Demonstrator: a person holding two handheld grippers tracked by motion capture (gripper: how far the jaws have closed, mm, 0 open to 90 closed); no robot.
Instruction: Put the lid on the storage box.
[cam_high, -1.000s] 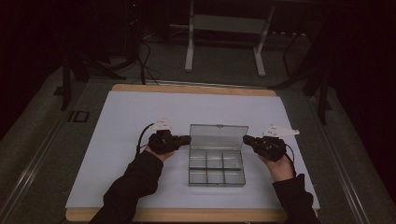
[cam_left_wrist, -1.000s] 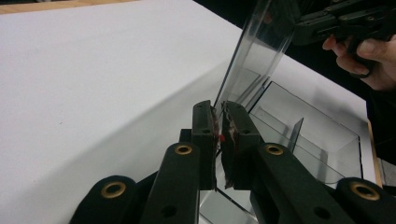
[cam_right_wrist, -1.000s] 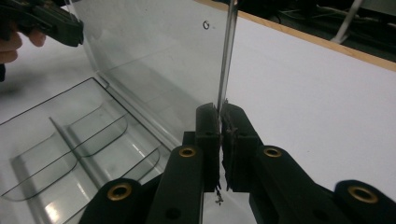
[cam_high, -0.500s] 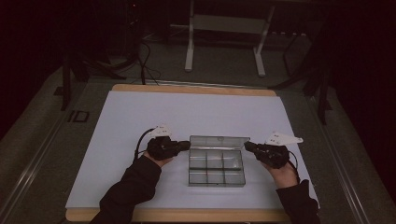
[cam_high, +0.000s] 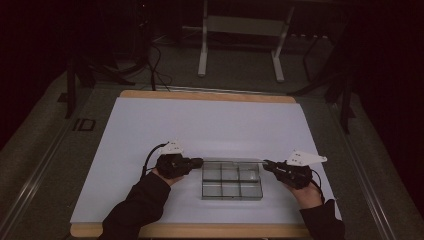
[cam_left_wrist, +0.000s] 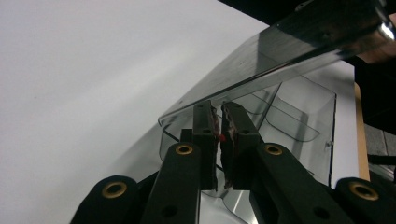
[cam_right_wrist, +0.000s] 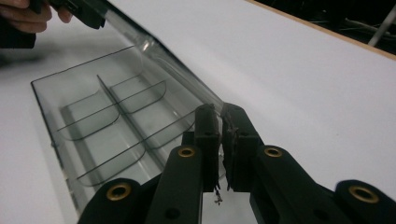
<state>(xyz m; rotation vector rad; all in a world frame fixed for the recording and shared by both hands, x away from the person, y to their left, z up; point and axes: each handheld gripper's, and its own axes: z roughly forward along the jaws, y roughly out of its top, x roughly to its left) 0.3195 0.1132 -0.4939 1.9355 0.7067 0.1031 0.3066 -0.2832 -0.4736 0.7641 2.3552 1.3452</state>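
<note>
Compartment box (cam_high: 231, 181), clear plastic, six cells in two rows of three: we are finding it resting on the white table sheet (cam_high: 210, 125), near the front edge, between the two hands. Hinged lid (cam_left_wrist: 261, 65), clear like the box: we are seeing it held partway up, tilting over the open cells along the far side. Left gripper (cam_high: 196, 162), carried in the left hand (cam_high: 167, 167): we are noting it reaching to the box's left end; in the left gripper view its jaws are standing almost together, pinching the lid's edge. Right gripper (cam_high: 267, 164), carried in the right hand (cam_high: 300, 181): we are noting it meeting the box's right end, jaws likewise nearly closed on the lid's corner in the right gripper view. Wooden table rim (cam_high: 200, 231): showing bare beyond the sheet.
</note>
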